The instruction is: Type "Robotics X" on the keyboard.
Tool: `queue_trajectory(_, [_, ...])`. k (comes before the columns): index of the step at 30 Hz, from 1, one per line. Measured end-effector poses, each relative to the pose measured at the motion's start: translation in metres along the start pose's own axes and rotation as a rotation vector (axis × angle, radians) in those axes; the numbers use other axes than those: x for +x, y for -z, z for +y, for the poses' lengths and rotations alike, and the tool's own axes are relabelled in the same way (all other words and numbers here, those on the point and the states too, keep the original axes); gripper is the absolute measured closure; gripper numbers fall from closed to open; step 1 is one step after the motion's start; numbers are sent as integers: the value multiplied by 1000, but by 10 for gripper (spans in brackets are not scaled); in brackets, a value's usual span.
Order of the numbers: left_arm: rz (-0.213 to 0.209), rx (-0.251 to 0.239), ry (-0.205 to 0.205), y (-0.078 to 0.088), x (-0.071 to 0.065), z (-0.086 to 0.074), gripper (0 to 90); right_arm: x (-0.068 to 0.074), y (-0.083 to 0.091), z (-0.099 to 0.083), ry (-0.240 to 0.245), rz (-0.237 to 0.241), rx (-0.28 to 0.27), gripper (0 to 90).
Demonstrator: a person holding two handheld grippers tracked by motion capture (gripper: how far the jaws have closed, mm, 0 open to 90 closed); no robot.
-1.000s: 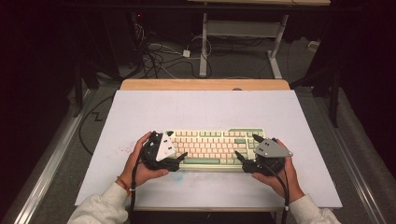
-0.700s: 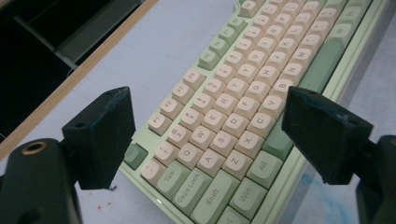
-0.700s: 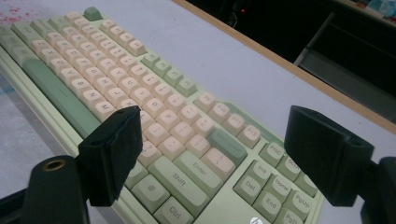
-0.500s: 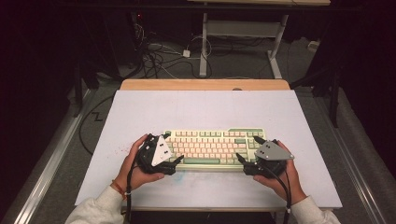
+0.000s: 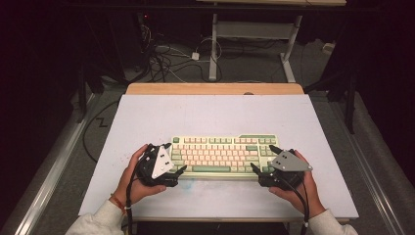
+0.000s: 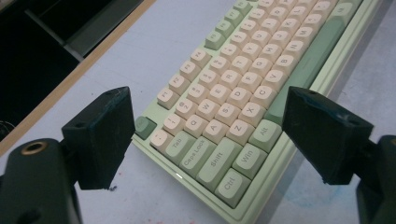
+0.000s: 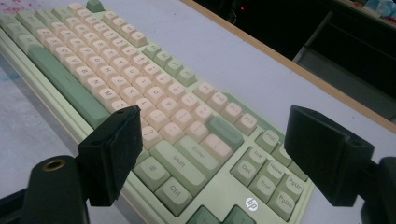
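High view: keyboard [image 5: 222, 155] flat near the front of the white desk [image 5: 215, 115], left hand-held gripper [image 5: 177, 157] and right hand-held gripper [image 5: 261, 157] wide apart at each end, no grab yet, lift probably left to do.
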State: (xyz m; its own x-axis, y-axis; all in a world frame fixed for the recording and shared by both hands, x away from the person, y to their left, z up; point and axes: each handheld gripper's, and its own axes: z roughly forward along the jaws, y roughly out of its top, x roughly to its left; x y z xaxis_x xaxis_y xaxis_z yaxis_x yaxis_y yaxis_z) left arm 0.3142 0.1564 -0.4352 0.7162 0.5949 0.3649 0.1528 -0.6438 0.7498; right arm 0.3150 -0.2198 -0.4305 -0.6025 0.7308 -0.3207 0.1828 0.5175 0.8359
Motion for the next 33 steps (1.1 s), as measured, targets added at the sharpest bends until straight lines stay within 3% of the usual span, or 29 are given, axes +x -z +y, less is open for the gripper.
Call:
queue_trajectory(17, [11,42,6,7,-1,-25,165,-8,10,-11,-10,-29,19,196])
queue_trajectory(25, [8,44,56,10,3,-38,165,-15,14,-20,-24,-54,34,195])
queue_trajectory(33, [-7,85,47,12,5,-51,165,-21,17,-32,-50,-67,55,189])
